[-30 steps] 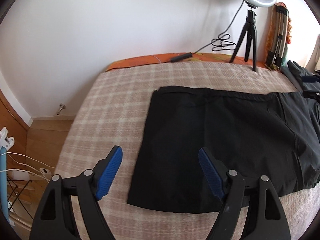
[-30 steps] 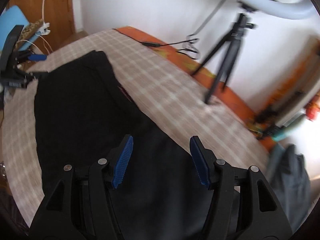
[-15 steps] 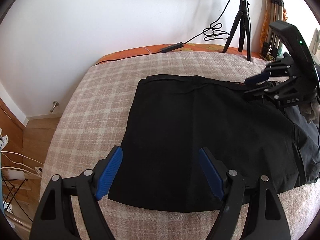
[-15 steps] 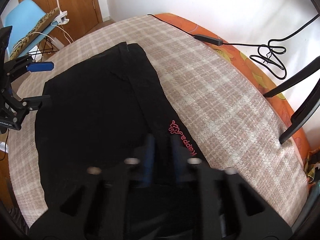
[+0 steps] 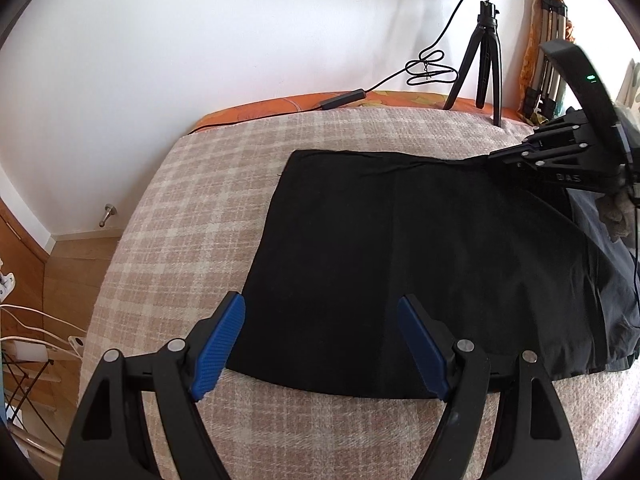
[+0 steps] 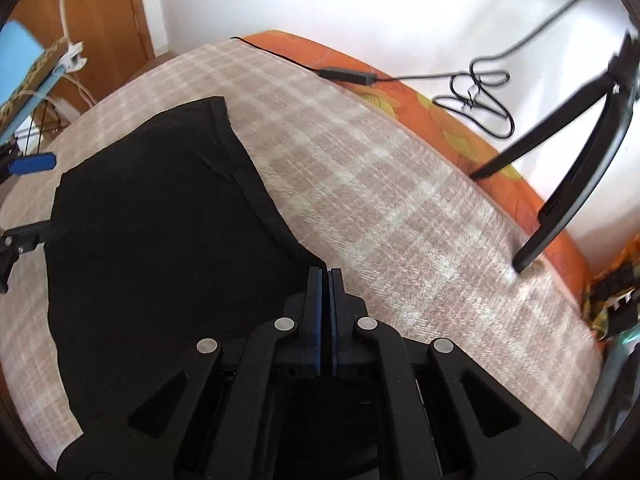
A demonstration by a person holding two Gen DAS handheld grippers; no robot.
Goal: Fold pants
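Note:
Black pants (image 5: 400, 256) lie flat on a beige plaid bed cover (image 5: 192, 208). My left gripper (image 5: 320, 340) is open, its blue pads hovering just above the near edge of the pants. My right gripper (image 6: 325, 276) is shut on the far edge of the pants (image 6: 160, 240), pinching the fabric between its pads. It also shows in the left wrist view (image 5: 496, 157) at the far right, gripping that edge, which is lifted slightly.
A ring light on a black tripod (image 5: 486, 52) stands at the bed's far side, with a cable and inline switch (image 5: 342, 99) on the orange sheet. More dark clothing (image 5: 612, 248) lies at the right. A blue chair (image 6: 20, 64) and wooden door are beyond the bed.
My right gripper moved from above the pants to their far edge and closed on the fabric. My left gripper came slightly closer over the near edge, still open.

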